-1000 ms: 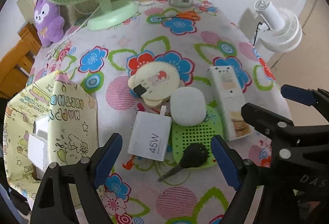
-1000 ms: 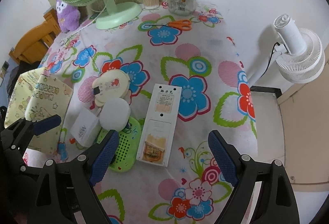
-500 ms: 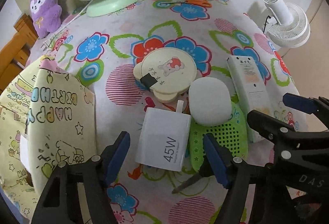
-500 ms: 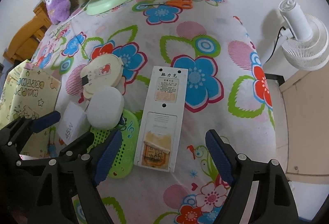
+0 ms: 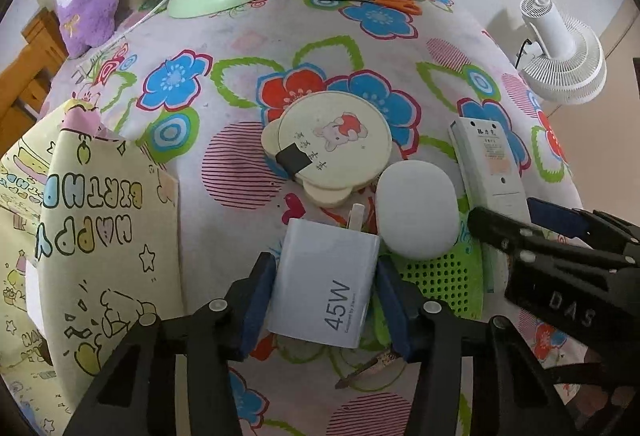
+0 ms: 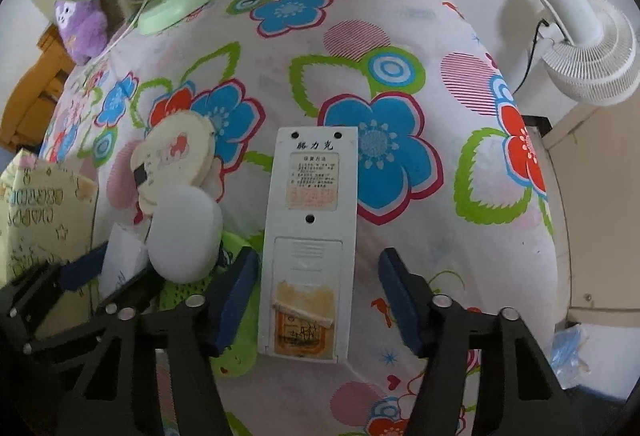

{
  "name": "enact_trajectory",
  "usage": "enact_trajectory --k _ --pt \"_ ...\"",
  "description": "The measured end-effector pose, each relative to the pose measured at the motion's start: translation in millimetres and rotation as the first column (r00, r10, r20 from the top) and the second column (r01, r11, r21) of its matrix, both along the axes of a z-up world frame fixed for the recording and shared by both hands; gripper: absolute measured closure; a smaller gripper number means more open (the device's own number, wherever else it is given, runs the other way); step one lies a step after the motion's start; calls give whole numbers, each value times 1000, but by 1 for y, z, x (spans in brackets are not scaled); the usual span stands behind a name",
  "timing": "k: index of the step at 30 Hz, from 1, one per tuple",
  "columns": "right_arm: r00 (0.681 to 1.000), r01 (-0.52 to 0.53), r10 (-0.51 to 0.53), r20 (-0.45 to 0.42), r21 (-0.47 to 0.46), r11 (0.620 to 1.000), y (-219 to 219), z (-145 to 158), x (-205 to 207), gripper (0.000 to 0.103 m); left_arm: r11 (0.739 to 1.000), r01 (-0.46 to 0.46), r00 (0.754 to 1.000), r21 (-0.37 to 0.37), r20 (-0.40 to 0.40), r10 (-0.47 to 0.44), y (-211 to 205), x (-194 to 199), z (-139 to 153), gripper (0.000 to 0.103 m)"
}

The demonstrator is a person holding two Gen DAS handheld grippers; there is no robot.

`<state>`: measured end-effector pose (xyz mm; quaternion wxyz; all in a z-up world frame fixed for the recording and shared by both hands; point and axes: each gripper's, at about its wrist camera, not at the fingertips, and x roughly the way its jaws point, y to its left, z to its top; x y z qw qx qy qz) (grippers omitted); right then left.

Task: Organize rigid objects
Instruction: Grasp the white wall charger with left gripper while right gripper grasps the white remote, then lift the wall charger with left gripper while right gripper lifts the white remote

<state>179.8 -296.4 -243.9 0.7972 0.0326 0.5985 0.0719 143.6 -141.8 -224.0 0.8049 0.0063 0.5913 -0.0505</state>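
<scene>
The left tool (image 5: 326,302) has its blue pads pressed against both sides of the white 45W charger (image 5: 326,286) — pinching it where it lies on the flowered bench (image 5: 240,48), just beside the green perforated mat (image 5: 444,276). A white oval case (image 5: 416,208) rests on that mat, touching the charger's far corner. The right tool (image 6: 316,296) is spread — straddling the long white remote (image 6: 310,236), the right-hand pad apart from it, the left one close against its edge.
</scene>
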Motion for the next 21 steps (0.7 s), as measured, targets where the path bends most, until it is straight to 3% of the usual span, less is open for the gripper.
enact_trajectory --k 2,10,15,21 --pt "1000 -3 3 -1 6 1000 2 0 3 54 1000 0 1000 -2 -4 0 0 1 0 51" --pt "1000 -1 0 -5 -34 999 7 0 6 54 999 -33 999 -5 -4 33 4 5 -1 52" --pt "999 -39 42 19 -133 990 20 -4 6 53 999 -41 999 19 -2 41 2 9 -7 52" --pt "999 -38 41 25 -129 991 17 -4 6 55 998 -46 999 40 2 46 -1 11 -9 54"
